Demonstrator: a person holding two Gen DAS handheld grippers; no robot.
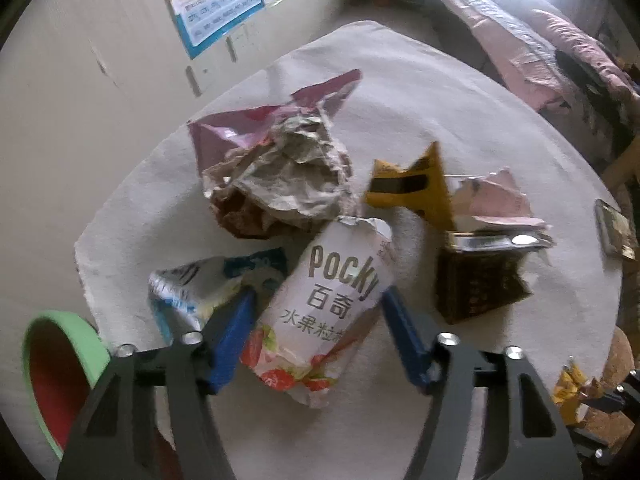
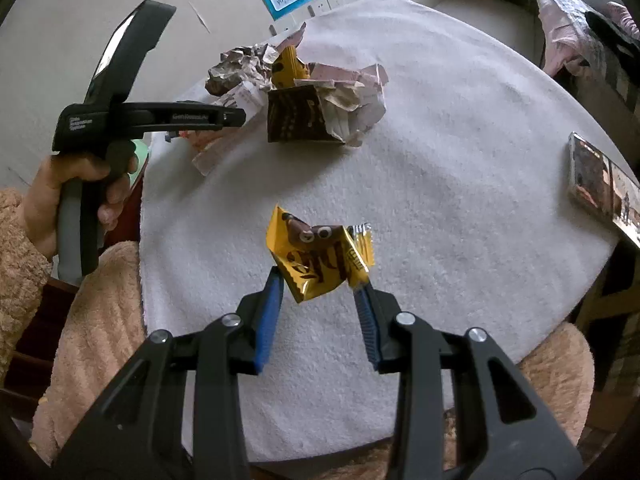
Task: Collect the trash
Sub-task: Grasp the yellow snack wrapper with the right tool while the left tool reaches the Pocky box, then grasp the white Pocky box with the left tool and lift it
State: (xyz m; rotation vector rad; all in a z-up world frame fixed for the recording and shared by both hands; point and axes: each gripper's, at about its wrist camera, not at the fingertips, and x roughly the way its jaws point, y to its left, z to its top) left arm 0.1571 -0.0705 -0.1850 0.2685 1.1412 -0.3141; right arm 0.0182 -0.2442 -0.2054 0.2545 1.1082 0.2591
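- The left gripper [image 1: 318, 300] is hovering over the white cloth-covered table [image 1: 460, 92] with its blue-padded jaws spread wide, straddling a white Pocky wrapper [image 1: 328, 304] that is lying between them; whether the pads are touching the wrapper cannot be told.
- In the left wrist view, a light blue and white wrapper [image 1: 208, 284] is lying at 9 o'clock of the Pocky wrapper, pressing against the left finger.
- A crumpled paper wad [image 1: 288, 172] is sitting at 12 o'clock of the Pocky wrapper, on top of a pink foil bag [image 1: 248, 120].
- A yellow wrapper [image 1: 416, 188] is standing at 1 o'clock, and a dark brown box [image 1: 476, 280] with torn pink paper [image 1: 500, 200] above it is sitting at 3 o'clock.
- A green-rimmed bin [image 1: 60, 360] is showing at 8 o'clock, off the table edge.
- The right gripper [image 2: 318, 280] is reaching with its jaws moderately open, bracketing a crumpled yellow candy wrapper [image 2: 320, 256] at the fingertips; a firm grip cannot be confirmed.
- In the right wrist view, the left hand [image 2: 80, 192] is squeezing the other gripper's handle at 9 o'clock, and a phone [image 2: 600, 180] is lying at 3 o'clock.
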